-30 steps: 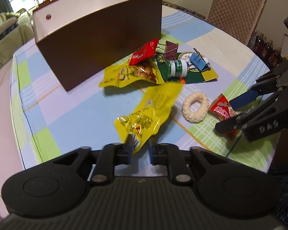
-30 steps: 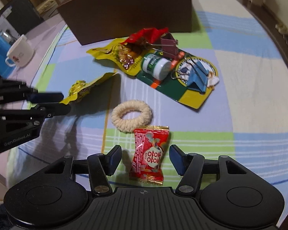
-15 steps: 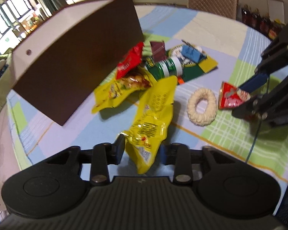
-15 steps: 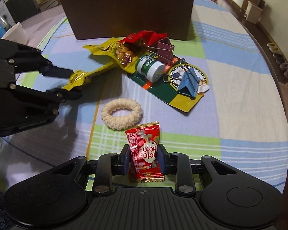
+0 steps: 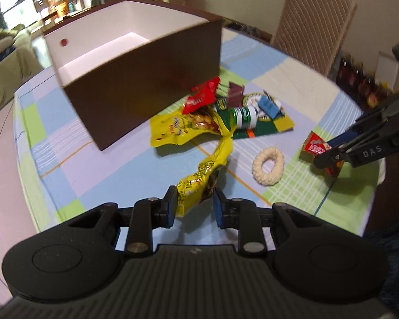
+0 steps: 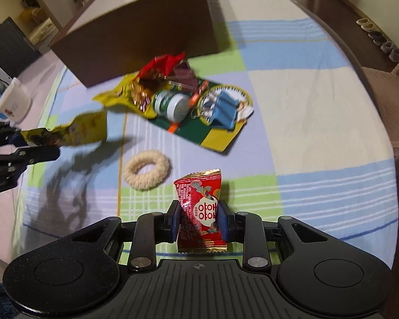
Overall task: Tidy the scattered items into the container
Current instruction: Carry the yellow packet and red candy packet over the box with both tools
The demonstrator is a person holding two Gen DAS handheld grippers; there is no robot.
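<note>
Snacks sit in both of my tools. My left gripper (image 5: 194,202) is clenched on a crumpled yellow packet (image 5: 202,178), whose far end hangs forward above the cloth (image 5: 114,167); the right wrist view shows the same packet (image 6: 66,133) lifted clear, its shadow beneath. My right gripper (image 6: 199,222) is clamped on a red candy pack (image 6: 199,210), held upright between the blue pads (image 6: 176,219). Ahead stands the brown box (image 5: 146,79), open on top with a white inside, nothing visible in it from here. Just in front of its wall lies the pile: a second yellow bag (image 5: 183,127), a red wrapper (image 5: 202,98), a green bottle (image 5: 239,117) on its side, a maroon clip (image 5: 235,94) and a blue clip (image 5: 270,105) on a green card (image 5: 276,126). A cream ring (image 5: 267,163) lies alone between the pile and my right gripper. A white mug (image 6: 13,103) stands well off to the left.
</note>
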